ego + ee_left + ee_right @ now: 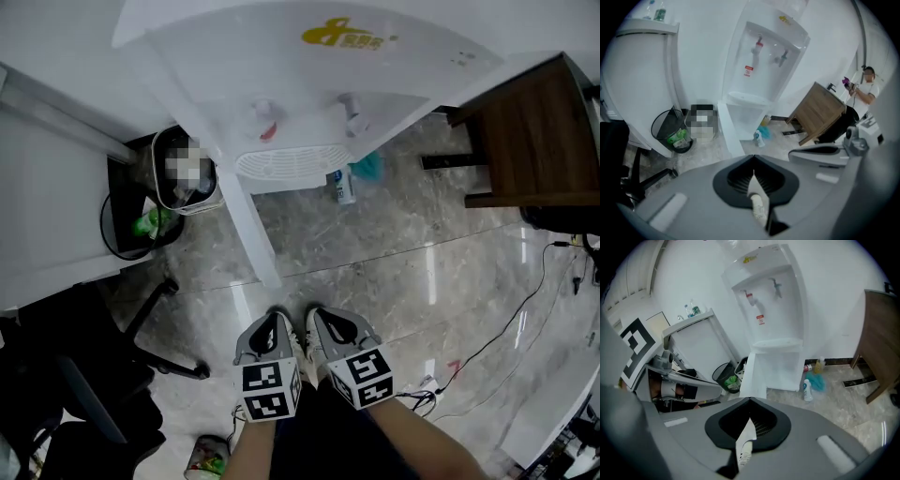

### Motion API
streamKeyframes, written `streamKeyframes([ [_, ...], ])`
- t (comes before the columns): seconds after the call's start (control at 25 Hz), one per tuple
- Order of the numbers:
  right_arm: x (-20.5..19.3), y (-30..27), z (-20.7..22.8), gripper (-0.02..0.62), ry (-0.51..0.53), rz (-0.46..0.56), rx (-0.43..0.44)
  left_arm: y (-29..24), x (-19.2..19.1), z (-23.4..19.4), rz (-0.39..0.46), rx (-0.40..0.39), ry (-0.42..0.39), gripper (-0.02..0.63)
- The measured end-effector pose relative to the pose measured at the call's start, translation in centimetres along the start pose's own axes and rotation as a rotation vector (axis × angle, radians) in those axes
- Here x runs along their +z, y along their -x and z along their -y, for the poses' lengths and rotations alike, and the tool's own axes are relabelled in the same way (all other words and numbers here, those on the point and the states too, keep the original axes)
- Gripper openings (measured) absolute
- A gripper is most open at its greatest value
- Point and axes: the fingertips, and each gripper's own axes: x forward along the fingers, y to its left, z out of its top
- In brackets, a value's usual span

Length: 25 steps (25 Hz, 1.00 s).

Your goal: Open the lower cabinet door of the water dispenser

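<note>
Left gripper [277,323] and right gripper [321,323]: both clenched, jaws together, nothing between them. They are held side by side above the floor [394,262], clear of the water dispenser [309,103]. The dispenser stands at the floor's wall edge. Its lower cabinet door [251,225] is open, swung out toward the grippers. A black bin [141,225] sits beside the dispenser.

White water dispenser [281,84] (yellow logo [343,36]), brown desk [530,141], grey marbled floor [394,258].

Two tools [279,317] [316,317], one water dispenser [281,84], one wooden table [539,131]
</note>
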Motion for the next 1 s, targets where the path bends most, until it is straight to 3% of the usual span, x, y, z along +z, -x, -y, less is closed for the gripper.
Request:
streamKeyframes([
  [0.4,-0.2,5.4,2.1,-0.005,-0.078,0.033,-0.077,3.0,0.0,4.4,0.01,-0.024,-0.034,0.006],
  [1.0,-0.3,5.3,2.5,-0.005,-0.083,0.045,-0.064,1.9,-1.0,4.4,-0.012,-0.013,-0.041,0.006],
])
